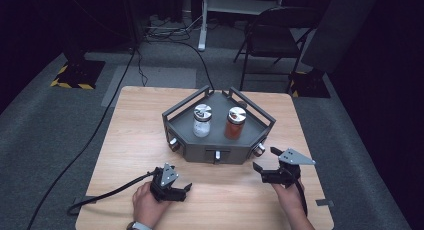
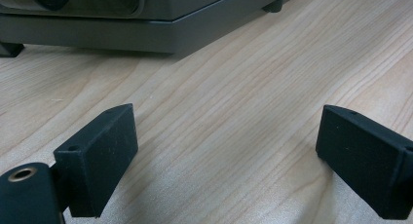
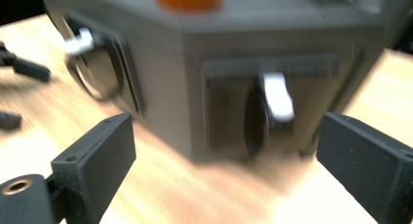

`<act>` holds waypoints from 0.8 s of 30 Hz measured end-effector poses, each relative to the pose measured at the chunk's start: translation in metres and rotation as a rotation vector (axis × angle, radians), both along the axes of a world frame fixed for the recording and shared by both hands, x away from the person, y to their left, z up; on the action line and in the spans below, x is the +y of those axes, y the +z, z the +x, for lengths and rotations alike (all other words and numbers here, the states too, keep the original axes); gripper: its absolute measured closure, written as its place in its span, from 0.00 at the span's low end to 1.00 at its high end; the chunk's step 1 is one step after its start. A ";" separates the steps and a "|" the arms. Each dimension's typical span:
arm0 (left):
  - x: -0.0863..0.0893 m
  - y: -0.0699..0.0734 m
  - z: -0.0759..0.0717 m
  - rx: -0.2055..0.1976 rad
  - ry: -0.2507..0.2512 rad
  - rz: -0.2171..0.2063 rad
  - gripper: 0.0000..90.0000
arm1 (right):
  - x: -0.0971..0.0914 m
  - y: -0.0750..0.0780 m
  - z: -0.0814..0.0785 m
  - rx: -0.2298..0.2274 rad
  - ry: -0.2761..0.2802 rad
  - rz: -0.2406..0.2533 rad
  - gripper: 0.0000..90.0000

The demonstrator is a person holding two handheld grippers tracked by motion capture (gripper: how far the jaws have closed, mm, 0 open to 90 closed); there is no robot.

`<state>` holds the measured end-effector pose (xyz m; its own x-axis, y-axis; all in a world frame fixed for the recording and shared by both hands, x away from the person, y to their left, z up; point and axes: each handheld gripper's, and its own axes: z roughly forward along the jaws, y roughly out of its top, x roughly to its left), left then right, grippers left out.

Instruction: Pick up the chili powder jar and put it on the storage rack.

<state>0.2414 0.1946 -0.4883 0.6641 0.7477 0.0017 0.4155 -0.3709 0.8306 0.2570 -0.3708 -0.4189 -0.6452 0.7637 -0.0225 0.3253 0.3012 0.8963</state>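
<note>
A grey multi-sided tray (image 1: 190, 149) with rails stands at the middle of the wooden table. Two jars with silver lids are on it: a white-filled jar (image 1: 202, 121) and an orange-filled jar (image 1: 236, 123). The tray's front wall has a small drawer with a silver handle (image 1: 217, 154). My left gripper (image 1: 186, 189) rests low on the table near the front left, open and empty; its jaws (image 2: 229, 156) point at the tray's base (image 2: 146, 34). My right gripper (image 1: 265, 159) is open, just off the tray's front right corner. Its view is blurred, and its jaws (image 3: 224, 160) frame a drawer handle (image 3: 277, 100).
More silver knobs sit on the tray's angled walls (image 1: 173, 143), (image 1: 259, 149). A black cable (image 1: 110, 192) trails left from the left gripper. Behind the table a folding chair (image 1: 272, 35) and floor cables stand on grey carpet. Bare wood lies between the two grippers.
</note>
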 end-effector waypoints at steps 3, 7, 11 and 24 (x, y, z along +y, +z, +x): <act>0.000 0.000 0.000 0.001 0.000 0.000 0.09 | -0.006 -0.017 -0.005 0.030 -0.012 -0.010 0.07; 0.000 0.000 0.000 0.000 0.001 0.000 0.09 | -0.007 -0.038 -0.003 0.100 -0.010 -0.042 0.07; 0.000 0.000 0.000 -0.002 0.005 0.000 0.09 | -0.001 -0.041 0.003 0.122 0.002 -0.061 0.07; -0.001 0.000 0.000 -0.002 0.007 0.000 0.08 | 0.014 -0.063 0.005 0.107 -0.010 -0.088 0.04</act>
